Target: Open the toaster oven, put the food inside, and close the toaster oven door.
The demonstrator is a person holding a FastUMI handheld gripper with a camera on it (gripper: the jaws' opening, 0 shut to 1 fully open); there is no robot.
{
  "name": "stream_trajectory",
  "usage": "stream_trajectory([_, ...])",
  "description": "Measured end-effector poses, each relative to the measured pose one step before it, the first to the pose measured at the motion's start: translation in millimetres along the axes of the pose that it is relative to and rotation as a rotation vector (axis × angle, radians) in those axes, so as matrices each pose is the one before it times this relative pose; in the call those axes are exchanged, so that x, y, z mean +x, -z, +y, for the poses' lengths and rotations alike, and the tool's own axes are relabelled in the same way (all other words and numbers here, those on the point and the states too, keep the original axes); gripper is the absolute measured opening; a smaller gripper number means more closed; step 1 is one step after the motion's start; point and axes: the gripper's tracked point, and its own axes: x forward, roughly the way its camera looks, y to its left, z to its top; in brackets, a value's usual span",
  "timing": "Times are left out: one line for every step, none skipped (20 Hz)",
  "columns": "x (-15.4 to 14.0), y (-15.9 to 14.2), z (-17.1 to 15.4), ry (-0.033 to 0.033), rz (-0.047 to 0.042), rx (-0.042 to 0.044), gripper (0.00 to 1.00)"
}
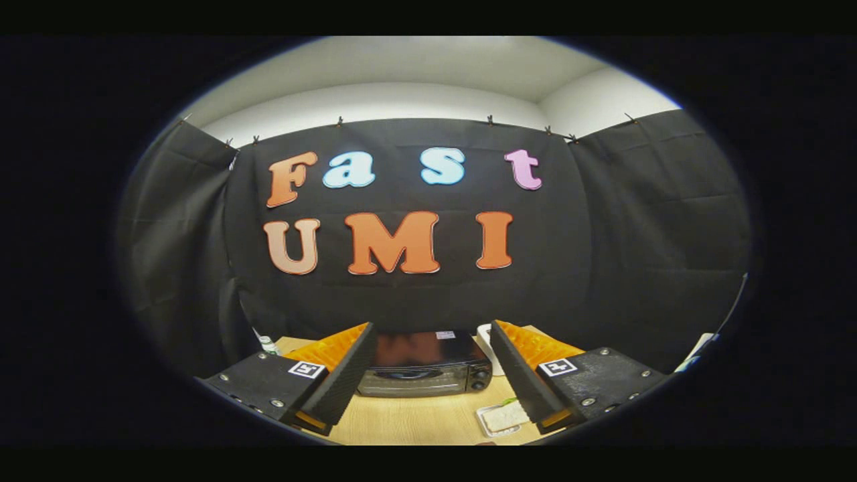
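Two things waiting: toaster oven (424,365) sitting shut, far on the tabletop (415,422), beyond the tongs (428,371) hanging apart, empty; food (503,417) lying near, right, in a shallow tray. Likely soft, light; needing gentle side pinching. Door probably stiff, pulling from top edge.

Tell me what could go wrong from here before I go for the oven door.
The gripper is open and well back from the closed toaster oven, so a misjudged approach could miss the door's top edge. The food tray lies near the right finger; a low sweep could knock it.
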Motion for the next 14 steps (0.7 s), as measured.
stream_trajectory([0.40, -0.71, 0.01, 0.00051, 0.00001, -0.00228, 1.00])
stream_trajectory([-0.07, 0.46, 0.41, -0.00135, 0.00023, -0.00122, 1.00])
stream_trajectory([0.23, 0.67, 0.97, -0.00388, 0.00112, -0.00003, 1.00])
stream_trajectory([0.63, 1.49, 0.77, -0.00293, 0.00162, 0.00027, 1.00])
stream_trajectory([0.38, 0.68, 0.59, -0.00240, 0.00177, -0.00068, 1.00])
stream_trajectory([-0.74, 1.48, 0.39, -0.00114, 0.00316, -0.00121, 1.00])
stream_trajectory([1.66, 1.11, -0.19, -0.00124, 0.00369, -0.00057, 1.00])
stream_trajectory([-0.35, 0.78, 0.71, -0.00098, 0.00159, 0.00156, 1.00])
stream_trajectory([0.83, -0.53, -0.25, -0.00084, -0.00058, 0.00328, 1.00])
stream_trajectory([0.63, 0.04, 0.05, -0.00155, -0.00233, 0.00341, 1.00])
stream_trajectory([1.21, 0.34, 0.29, -0.00167, -0.00240, 0.00277, 1.00])
stream_trajectory([1.03, 0.41, 1.19, -0.00114, -0.00099, 0.00101, 1.00])
stream_trajectory([2.09, 0.54, 1.34, -0.00059, 0.00013, -0.00019, 1.00])
stream_trajectory([1.76, 2.22, 0.81, -0.00153, 0.00144, -0.00059, 1.00])
